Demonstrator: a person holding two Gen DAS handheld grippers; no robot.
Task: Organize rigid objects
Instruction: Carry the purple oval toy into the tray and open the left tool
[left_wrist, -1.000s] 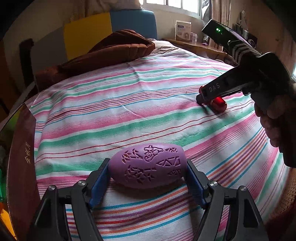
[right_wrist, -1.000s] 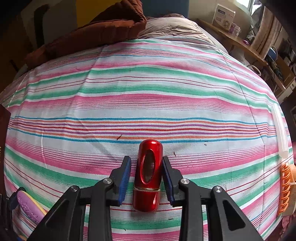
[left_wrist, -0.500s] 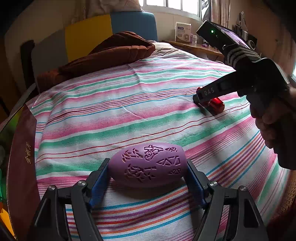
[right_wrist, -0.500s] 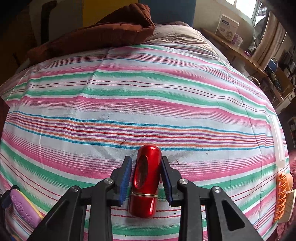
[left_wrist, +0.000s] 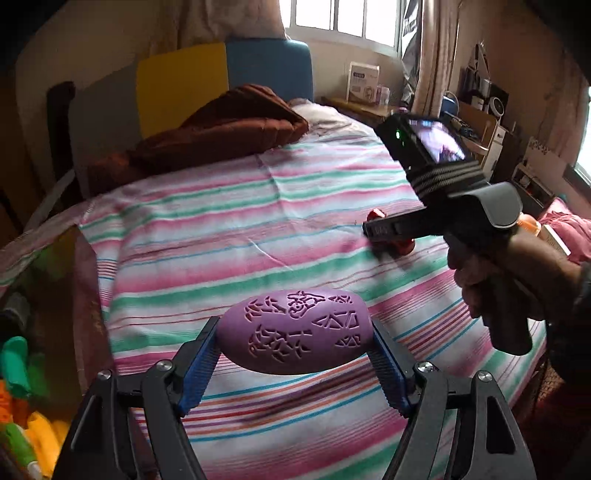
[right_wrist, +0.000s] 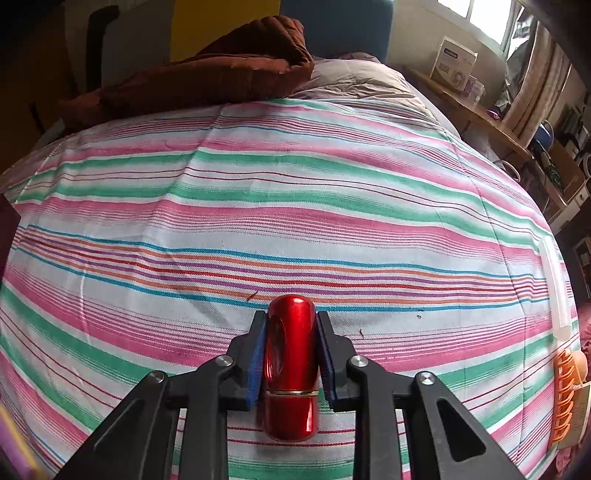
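The red cylinder (right_wrist: 291, 369) lies w/ its long axis running straight away from the right wrist camera, rounded end pointing toward the far side of the striped bedsheet (right_wrist: 295, 206). It's glossy metallic red, w/ a thin gold ring near the close end and an oval recess on its left side. The right gripper (right_wrist: 291, 354) has both blue pads pressed on its sides (jaws have just been closing onto it), and the cylinder sits low against the sheet.

The purple egg-shaped object (left_wrist: 293, 332) has its long axis crosswise, left to right between the pads of the left gripper (left_wrist: 293, 363). It's matte purple w/ cut-out flower and triangle patterns. The jaws stand fairly wide, clamped on its two ends, holding it clear above the sheet.
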